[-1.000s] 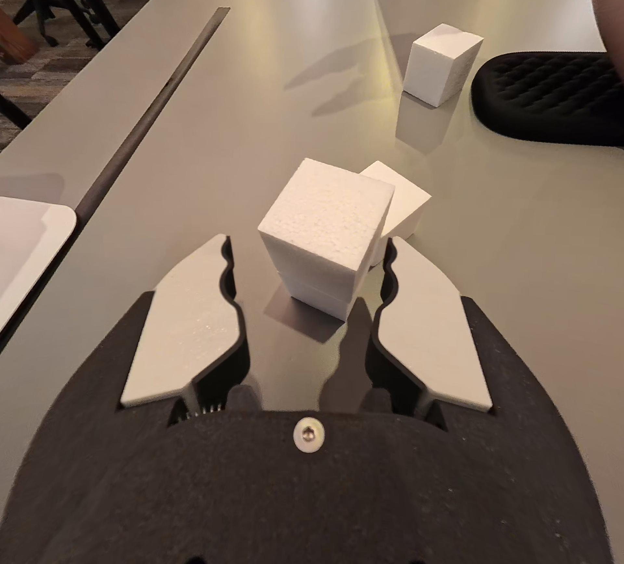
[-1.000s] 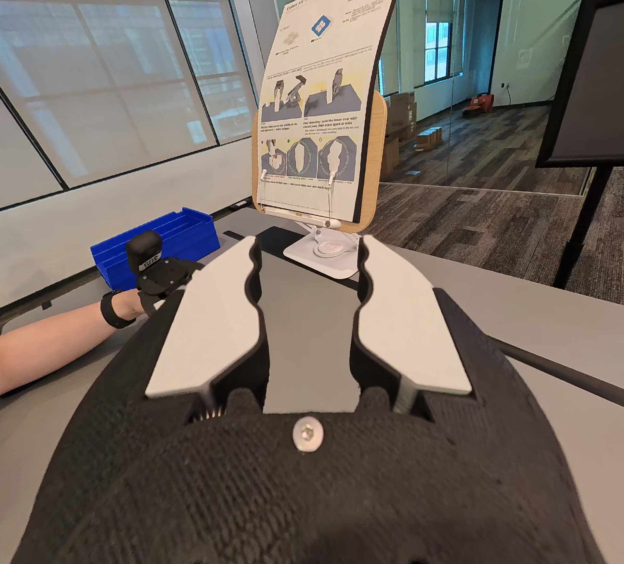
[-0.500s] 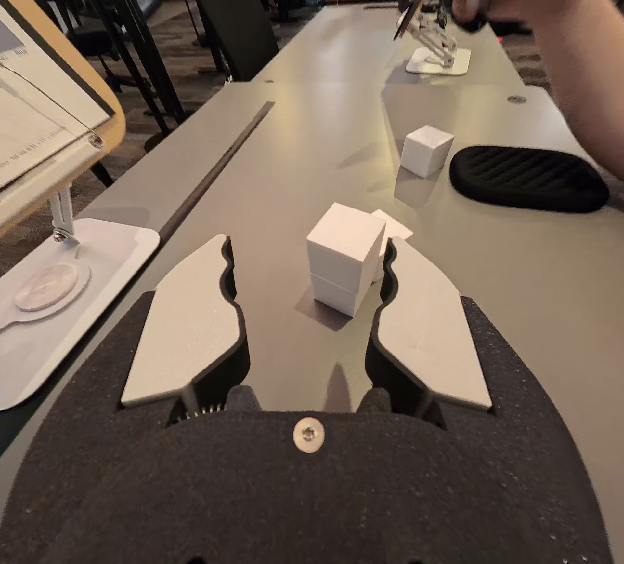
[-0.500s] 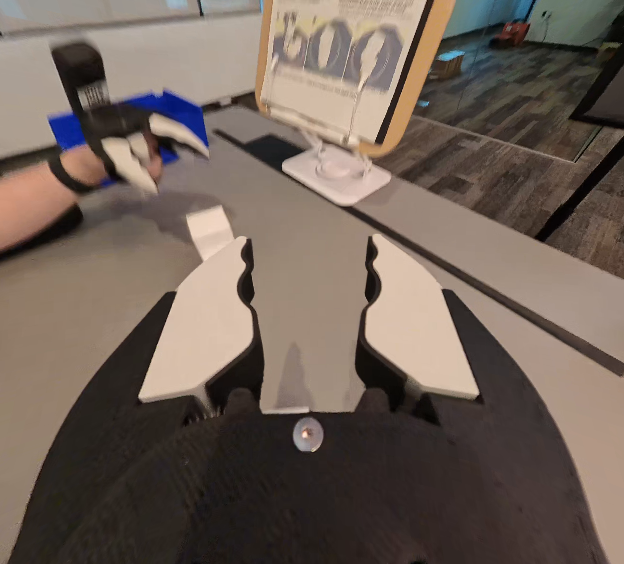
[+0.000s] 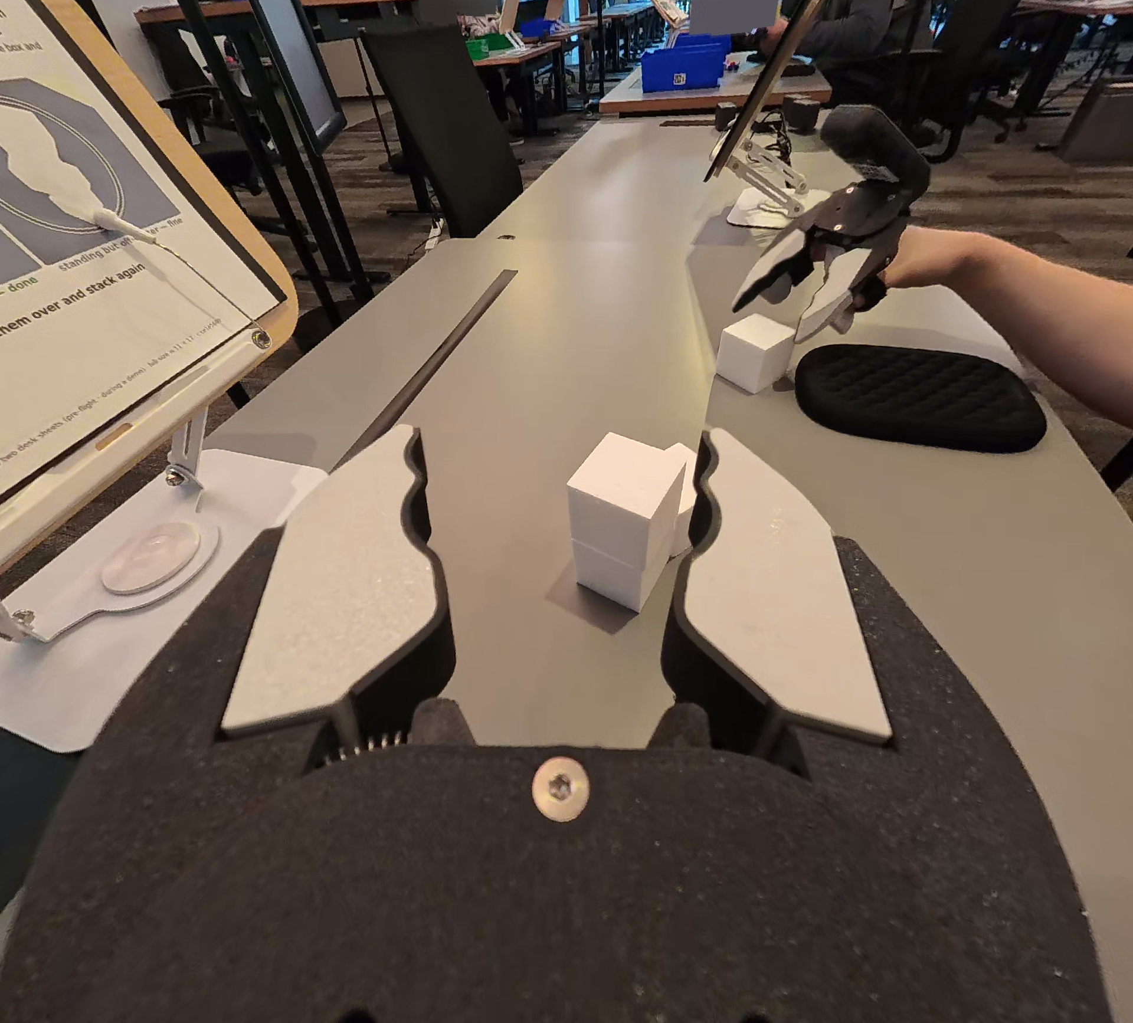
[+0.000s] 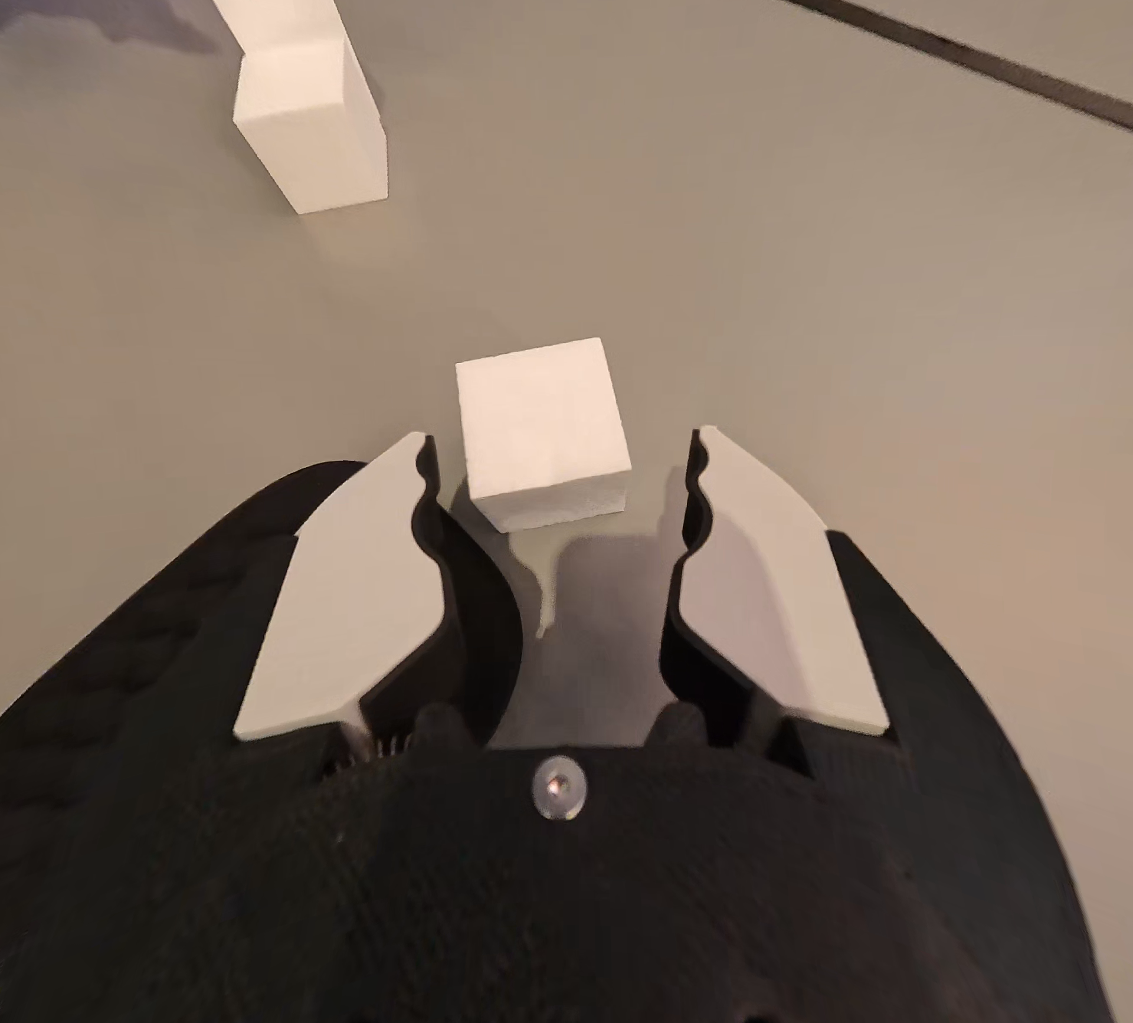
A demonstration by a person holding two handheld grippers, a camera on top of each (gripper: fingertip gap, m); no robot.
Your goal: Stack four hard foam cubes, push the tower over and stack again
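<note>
Foam cubes, four, white, on grey table [image 5: 552, 319].
Right gripper [image 6: 561, 442]: wide open, empty; lone cube [image 6: 542, 429] at 12 o'clock between its tips. Left gripper [image 5: 561, 479]: open, empty; two-cube stack [image 5: 622, 521] at 12 o'clock, fourth cube [image 5: 683, 503] just behind.

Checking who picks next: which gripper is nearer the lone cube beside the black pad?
Right. The right gripper hovers open just above the lone cube; the left gripper is far back, facing the two-cube stack.
</note>
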